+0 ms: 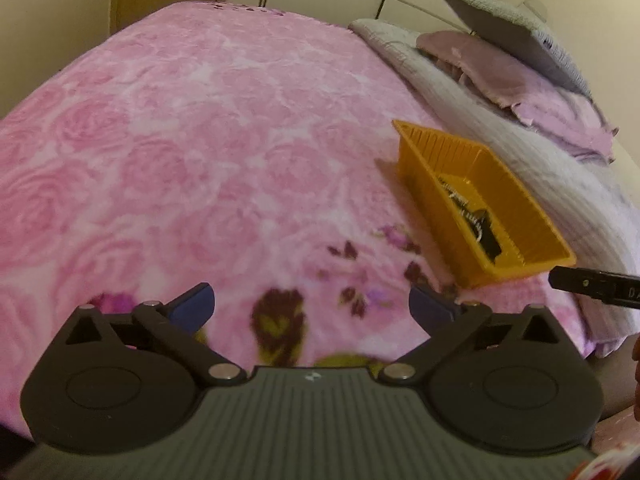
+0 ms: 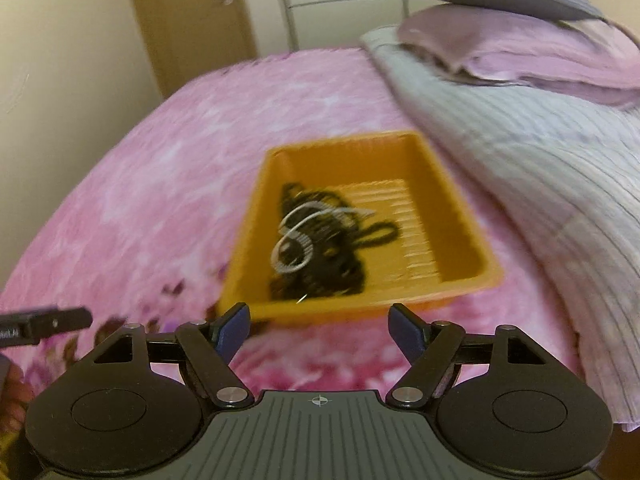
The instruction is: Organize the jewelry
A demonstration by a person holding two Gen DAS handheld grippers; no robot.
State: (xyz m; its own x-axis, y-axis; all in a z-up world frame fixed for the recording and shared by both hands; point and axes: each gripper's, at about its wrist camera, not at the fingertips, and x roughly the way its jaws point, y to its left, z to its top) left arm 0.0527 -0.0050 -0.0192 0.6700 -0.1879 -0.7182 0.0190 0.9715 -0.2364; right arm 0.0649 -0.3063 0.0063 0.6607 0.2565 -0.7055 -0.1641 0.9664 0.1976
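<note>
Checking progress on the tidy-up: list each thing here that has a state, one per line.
left gripper: open, nothing between the fingers
right gripper: open, nothing between the fingers
orange tray: upright on the pink blanket, uncovered
jewelry: tangled heap inside the tray

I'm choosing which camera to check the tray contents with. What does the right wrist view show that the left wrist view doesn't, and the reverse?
Right wrist view only: the full inside of the orange tray, with a tangle of dark jewelry and a silvery chain, and the open, empty right gripper.

Left wrist view only: the wide bare stretch of pink blanket, and the open, empty left gripper.

Both: the tray on the blanket beside the folded grey bedding.
</note>
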